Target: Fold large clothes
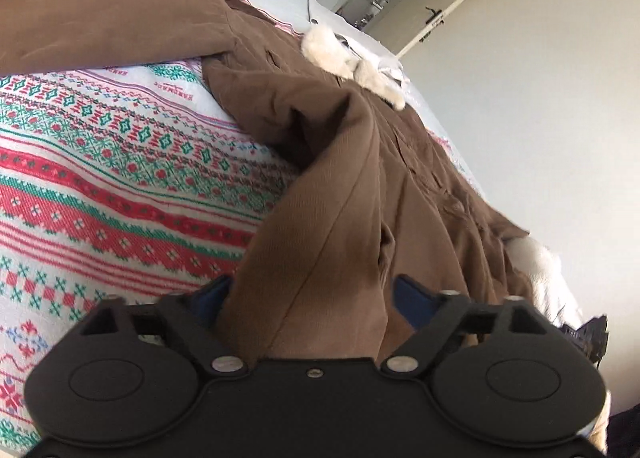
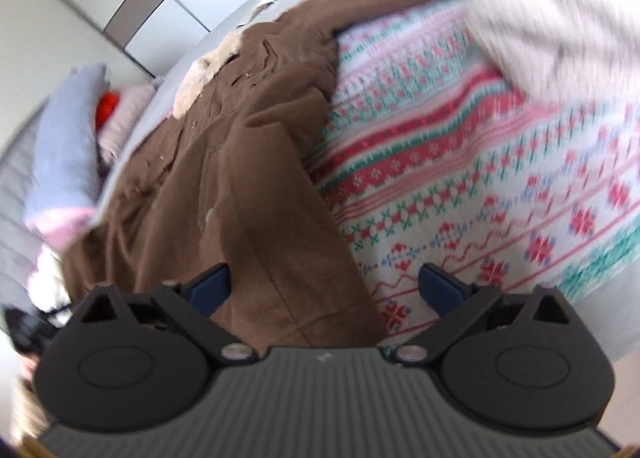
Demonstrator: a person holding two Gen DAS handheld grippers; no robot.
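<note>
Both tools' jaws apart; coat [image 1: 360, 162] on patterned bedspread [image 1: 100, 162].

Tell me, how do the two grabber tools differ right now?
The left gripper has brown coat fabric filling its gap; the right gripper has coat only at its left finger, patterned blanket beyond. The left body is smooth black, the right ribbed grey. Both have blue pads, spread wide.

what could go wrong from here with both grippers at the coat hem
1. Both the left gripper and right gripper are open around the brown coat, so closing may catch only one layer.
2. One sleeve lies spread across the patterned blanket and may drag.
</note>
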